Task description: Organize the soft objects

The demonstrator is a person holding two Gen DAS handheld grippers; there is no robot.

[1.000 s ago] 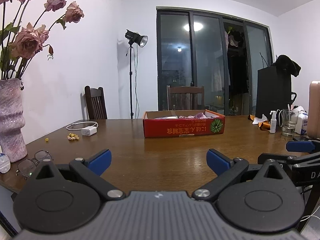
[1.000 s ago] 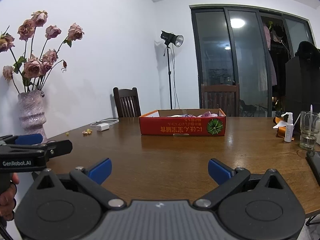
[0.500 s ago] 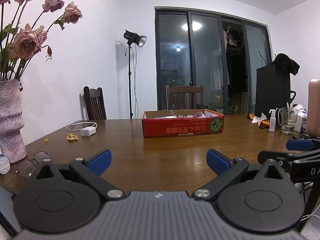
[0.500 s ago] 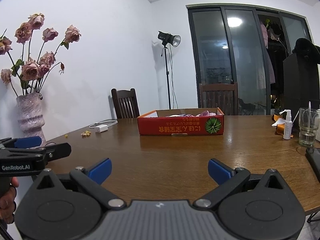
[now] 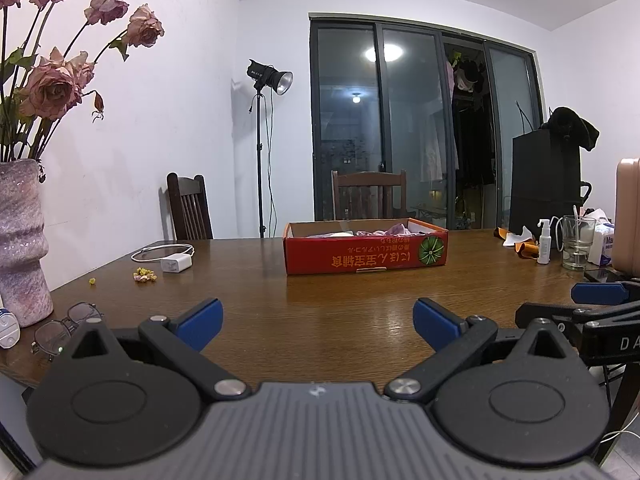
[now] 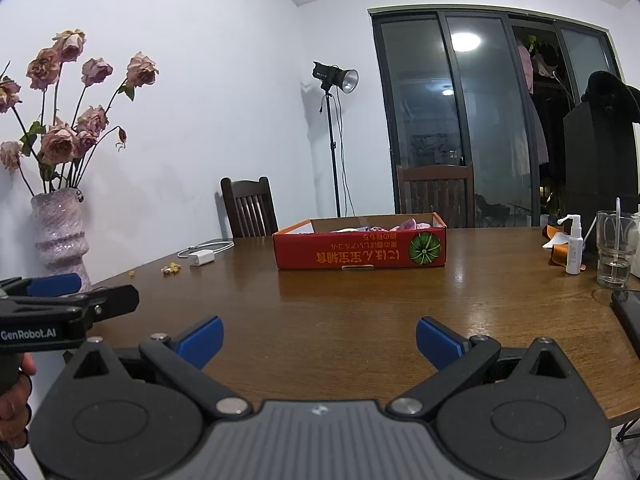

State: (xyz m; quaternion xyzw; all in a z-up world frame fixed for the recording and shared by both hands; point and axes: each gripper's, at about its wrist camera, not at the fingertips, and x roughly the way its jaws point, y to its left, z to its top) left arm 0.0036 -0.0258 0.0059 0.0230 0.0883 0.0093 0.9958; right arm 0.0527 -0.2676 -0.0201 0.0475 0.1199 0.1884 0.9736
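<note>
Both views are drifting only slightly from a second ago, the red box sitting a touch lower and nearer in each. Across the wide wooden tabletop (image 5: 320, 312) nothing else is shifting. That red cardboard box (image 5: 366, 254) is resting near the far middle, with pink and pale soft cloth (image 5: 384, 231) lying inside it. Over at the left edge a tall vase (image 6: 60, 232) of dried roses is standing upright. Near the front edge, the left hand-held gripper (image 5: 318, 318) is hovering with fingers spread apart and empty, and the right hand-held gripper (image 6: 319, 336) is likewise gaping wide, gripping nothing.
</note>
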